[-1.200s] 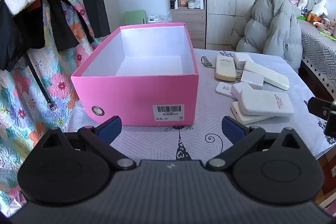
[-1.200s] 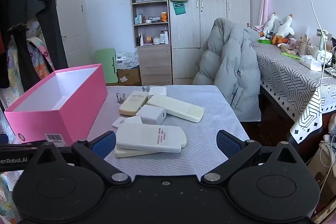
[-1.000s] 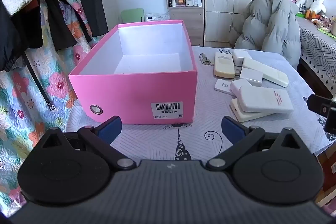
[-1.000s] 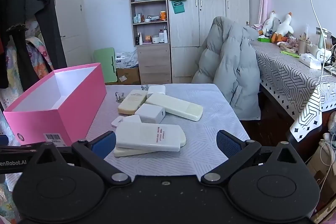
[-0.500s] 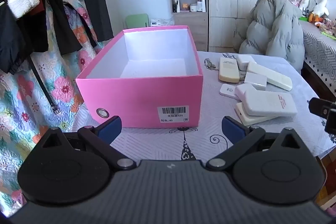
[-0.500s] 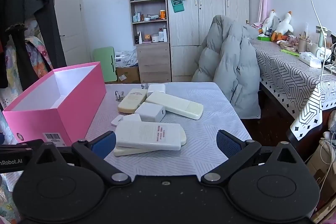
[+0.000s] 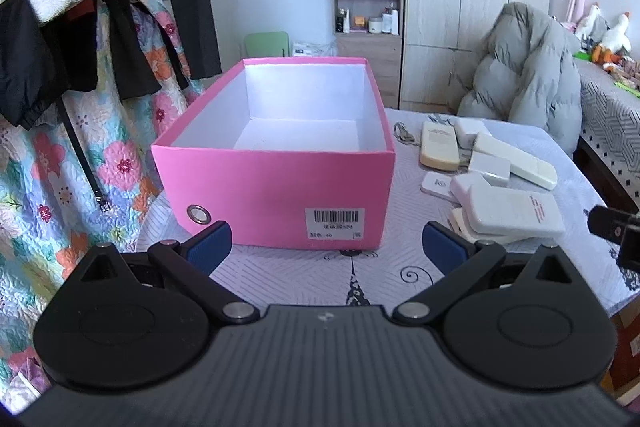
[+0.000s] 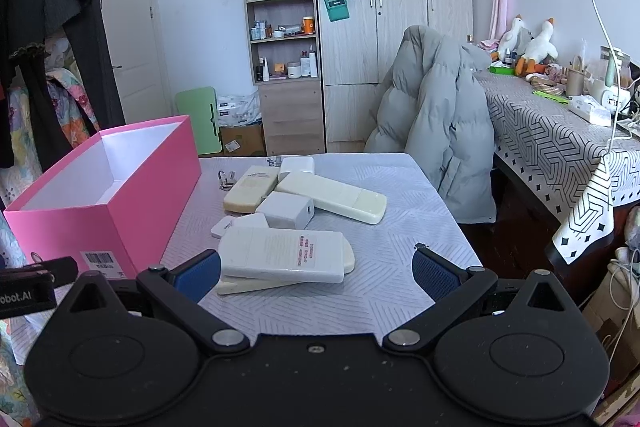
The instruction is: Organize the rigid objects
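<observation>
An empty pink box (image 7: 276,183) with a white inside stands on the table's left half; it also shows in the right wrist view (image 8: 120,199). Several white and cream remote-like blocks lie to its right: a large white one (image 8: 284,255) on a cream one, a small white adapter (image 8: 286,209), a long cream one (image 8: 332,197) and a beige one (image 8: 250,189). My left gripper (image 7: 326,247) is open and empty, just before the box's front wall. My right gripper (image 8: 316,275) is open and empty, with the large white block just ahead between its fingers.
The table (image 8: 400,227) has a pale patterned cloth. A grey puffer jacket (image 8: 436,131) hangs over a chair behind it. Clothes and a floral quilt (image 7: 48,163) hang at the left. A second table (image 8: 552,131) with clutter stands at the right.
Both views shifted slightly; my left gripper has tilted and drawn a little nearer the box. Both grippers stay open. Nothing on the table has moved.
</observation>
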Tool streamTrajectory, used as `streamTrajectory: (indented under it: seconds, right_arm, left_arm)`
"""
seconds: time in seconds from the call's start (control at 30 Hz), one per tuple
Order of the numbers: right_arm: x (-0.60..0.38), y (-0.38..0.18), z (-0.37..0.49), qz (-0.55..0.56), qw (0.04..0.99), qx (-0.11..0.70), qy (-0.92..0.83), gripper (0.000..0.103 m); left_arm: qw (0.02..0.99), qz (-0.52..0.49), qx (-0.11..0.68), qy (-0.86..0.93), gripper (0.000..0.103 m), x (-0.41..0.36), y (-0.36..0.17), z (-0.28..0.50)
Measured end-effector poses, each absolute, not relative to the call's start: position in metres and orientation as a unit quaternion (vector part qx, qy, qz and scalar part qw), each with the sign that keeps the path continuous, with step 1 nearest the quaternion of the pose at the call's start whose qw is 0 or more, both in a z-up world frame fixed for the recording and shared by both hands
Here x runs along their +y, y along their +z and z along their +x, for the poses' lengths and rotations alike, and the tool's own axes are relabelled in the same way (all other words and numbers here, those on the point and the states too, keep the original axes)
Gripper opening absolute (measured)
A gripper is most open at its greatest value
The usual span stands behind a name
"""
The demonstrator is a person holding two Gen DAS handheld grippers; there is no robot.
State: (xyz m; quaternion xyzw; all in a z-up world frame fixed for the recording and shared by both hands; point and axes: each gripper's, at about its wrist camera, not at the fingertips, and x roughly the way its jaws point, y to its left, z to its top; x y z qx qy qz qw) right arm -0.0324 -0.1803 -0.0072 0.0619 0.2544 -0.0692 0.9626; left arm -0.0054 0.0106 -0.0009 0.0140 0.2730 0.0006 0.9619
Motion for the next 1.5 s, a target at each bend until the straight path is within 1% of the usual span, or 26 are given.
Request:
streamTrajectory:
  seconds: [0.47, 0.6, 0.97, 1.13, 1.2, 1.27, 1.5]
  right_arm:
    - [-0.181, -0.009, -0.032, 0.070, 0.961, 0.256, -0.075, 0.103]
    - [-0.183, -0.010, -0.032, 0.079, 0.960, 0.256, -0.081, 0.103]
    - [-0.185, -0.014, -0.032, 0.089, 0.958, 0.260, -0.082, 0.103]
    - [-0.184, -0.015, -0.032, 0.083, 0.960, 0.255, -0.085, 0.103]
    - [-0.185, -0.015, -0.035, 0.080, 0.962, 0.243, -0.092, 0.103]
    - [-0.186, -0.015, -0.038, 0.082, 0.966, 0.224, -0.101, 0.103]
    - [-0.190, -0.011, -0.031, 0.043, 0.963, 0.246, -0.105, 0.103]
  left_arm:
    - [0.959, 0.021, 0.281, -0.036, 0.103, 0.006, 0.005, -0.010]
    - [0.956, 0.019, 0.290, -0.044, 0.100, 0.006, 0.004, -0.010]
    - [0.950, 0.005, 0.310, -0.046, 0.100, 0.009, 0.000, -0.005]
    - [0.946, 0.006, 0.320, -0.042, 0.099, 0.011, -0.002, -0.001]
    - [0.943, 0.016, 0.331, -0.037, 0.096, 0.010, -0.005, 0.001]
    - [0.941, 0.016, 0.337, -0.038, 0.096, 0.010, -0.007, 0.002]
    - [0.937, 0.013, 0.347, -0.031, 0.096, 0.009, -0.008, 0.003]
